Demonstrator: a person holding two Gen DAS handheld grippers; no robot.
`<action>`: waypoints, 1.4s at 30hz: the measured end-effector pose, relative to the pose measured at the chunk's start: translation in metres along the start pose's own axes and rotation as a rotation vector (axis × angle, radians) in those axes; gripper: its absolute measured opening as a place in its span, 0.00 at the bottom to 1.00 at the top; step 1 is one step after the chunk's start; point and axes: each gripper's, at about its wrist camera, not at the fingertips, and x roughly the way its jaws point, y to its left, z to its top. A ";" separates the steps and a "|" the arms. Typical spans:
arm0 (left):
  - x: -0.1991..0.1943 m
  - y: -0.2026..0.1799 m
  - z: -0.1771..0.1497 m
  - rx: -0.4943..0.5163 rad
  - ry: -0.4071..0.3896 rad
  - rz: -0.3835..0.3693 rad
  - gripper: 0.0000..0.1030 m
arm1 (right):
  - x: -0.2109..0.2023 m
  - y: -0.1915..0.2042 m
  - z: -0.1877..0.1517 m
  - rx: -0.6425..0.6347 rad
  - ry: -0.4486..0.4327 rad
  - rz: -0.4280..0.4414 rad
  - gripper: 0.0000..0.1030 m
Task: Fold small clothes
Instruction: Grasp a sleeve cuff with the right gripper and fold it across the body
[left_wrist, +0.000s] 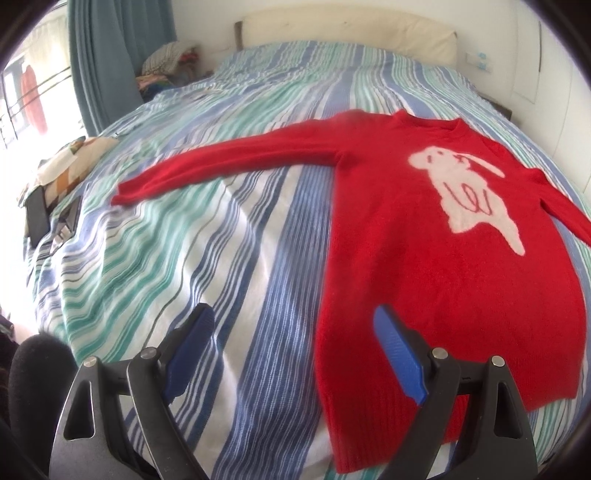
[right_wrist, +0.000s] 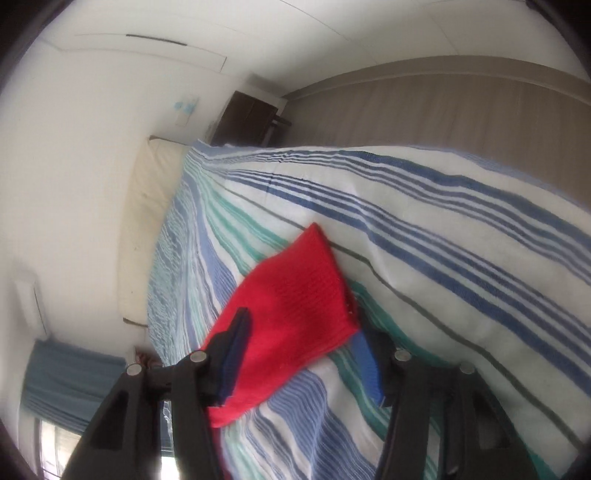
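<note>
A red sweater (left_wrist: 424, 258) with a white animal figure lies flat, front up, on the striped bedspread (left_wrist: 207, 240). Its left sleeve (left_wrist: 221, 162) stretches out to the left. My left gripper (left_wrist: 293, 314) hovers open over the sweater's lower left edge, one finger above the red knit and the other above the bedspread. In the right wrist view the other sleeve's ribbed cuff (right_wrist: 295, 288) lies on the bedspread (right_wrist: 424, 240) between the fingers of my right gripper (right_wrist: 301, 325). That gripper stands half open, and its pads do not press on the cuff.
A cream headboard cushion (left_wrist: 351, 33) lines the far end of the bed. A heap of clothes (left_wrist: 170, 59) and a blue curtain (left_wrist: 110, 55) are at the back left. A patterned cloth (left_wrist: 70, 162) and a dark phone (left_wrist: 37, 218) lie at the left edge. A dark nightstand (right_wrist: 247, 118) stands beside the bed.
</note>
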 end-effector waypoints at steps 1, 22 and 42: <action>0.001 0.001 0.000 -0.004 0.005 0.001 0.87 | 0.005 0.000 0.002 0.009 0.006 0.007 0.50; -0.010 0.032 0.011 -0.150 -0.028 -0.088 0.87 | 0.048 0.370 -0.188 -0.892 0.215 0.206 0.04; 0.004 0.036 0.009 -0.181 0.025 -0.114 0.88 | 0.184 0.256 -0.340 -0.785 0.697 0.156 0.73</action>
